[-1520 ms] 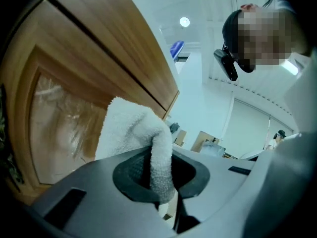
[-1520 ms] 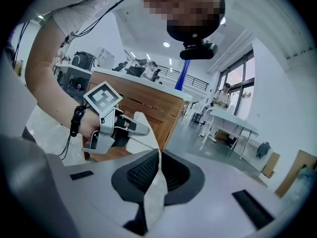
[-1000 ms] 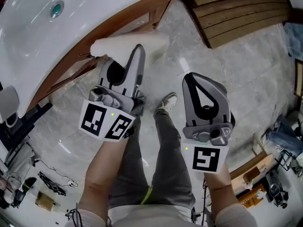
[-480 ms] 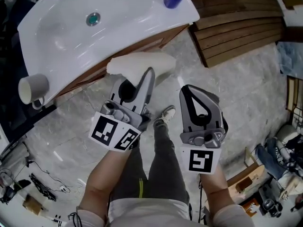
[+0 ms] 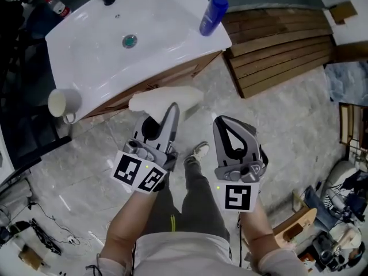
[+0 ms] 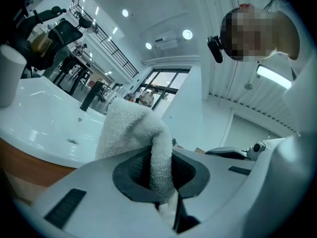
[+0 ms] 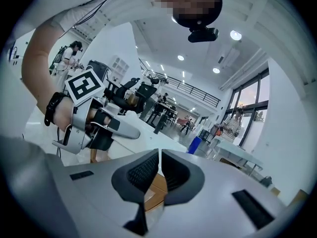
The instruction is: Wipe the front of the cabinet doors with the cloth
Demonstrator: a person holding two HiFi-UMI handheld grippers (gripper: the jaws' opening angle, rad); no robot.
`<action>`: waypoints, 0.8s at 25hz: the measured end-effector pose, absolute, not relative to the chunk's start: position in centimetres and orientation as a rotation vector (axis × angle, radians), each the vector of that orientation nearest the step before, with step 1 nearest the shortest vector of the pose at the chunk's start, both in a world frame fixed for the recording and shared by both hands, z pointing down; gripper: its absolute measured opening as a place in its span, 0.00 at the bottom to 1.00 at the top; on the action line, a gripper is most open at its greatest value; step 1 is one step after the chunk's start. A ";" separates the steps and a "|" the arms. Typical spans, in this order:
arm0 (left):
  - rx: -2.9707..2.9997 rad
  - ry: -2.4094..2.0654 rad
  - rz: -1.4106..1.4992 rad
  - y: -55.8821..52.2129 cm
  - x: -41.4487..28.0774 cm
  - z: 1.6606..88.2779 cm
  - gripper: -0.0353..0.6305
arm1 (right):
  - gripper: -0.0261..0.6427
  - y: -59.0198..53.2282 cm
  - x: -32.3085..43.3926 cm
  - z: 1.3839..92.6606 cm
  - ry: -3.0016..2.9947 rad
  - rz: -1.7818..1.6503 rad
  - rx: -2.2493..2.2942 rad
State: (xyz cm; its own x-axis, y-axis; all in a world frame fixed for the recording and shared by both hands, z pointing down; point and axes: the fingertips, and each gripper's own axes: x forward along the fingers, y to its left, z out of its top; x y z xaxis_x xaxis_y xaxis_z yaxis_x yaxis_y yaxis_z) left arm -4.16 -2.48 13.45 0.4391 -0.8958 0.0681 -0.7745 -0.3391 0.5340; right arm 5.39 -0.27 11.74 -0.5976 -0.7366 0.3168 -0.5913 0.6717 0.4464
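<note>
Step in hand looked like lining up the wipe: left tool [image 5: 171, 109] clamped the fluffy white cloth [image 5: 164, 96], near the brown wooden cabinet doors [image 5: 175, 75] at its 12 o'clock, contact unclear. Right tool [image 5: 218, 122] sat pinched together, empty. Next probably needed pressing flat, then sweeping.

Head view looks steeply down; both gripper views angle upward along their jaws, sharing the sink [image 5: 164, 30]

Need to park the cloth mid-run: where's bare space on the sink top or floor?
Sink top is bare between drain and blue bottle; mug takes its left corner. Floor is open from the cloth in the left gripper across to the wooden slats. Crowded: cables lower left, clutter lower right.
</note>
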 end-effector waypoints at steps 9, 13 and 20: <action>2.225 -1.474 -0.357 1.6 -6.8 3.3 0.14 | 0.11 3.4 4.1 2.7 -2.420 -0.454 1.008; 2.249 -1.511 -0.363 2.8 -7.7 -0.1 0.14 | 0.11 4.3 3.8 -0.5 -2.422 -0.502 0.987; 2.252 -1.542 -0.398 5.4 -8.8 -5.2 0.14 | 0.11 6.0 3.4 -5.3 -2.433 -0.549 0.983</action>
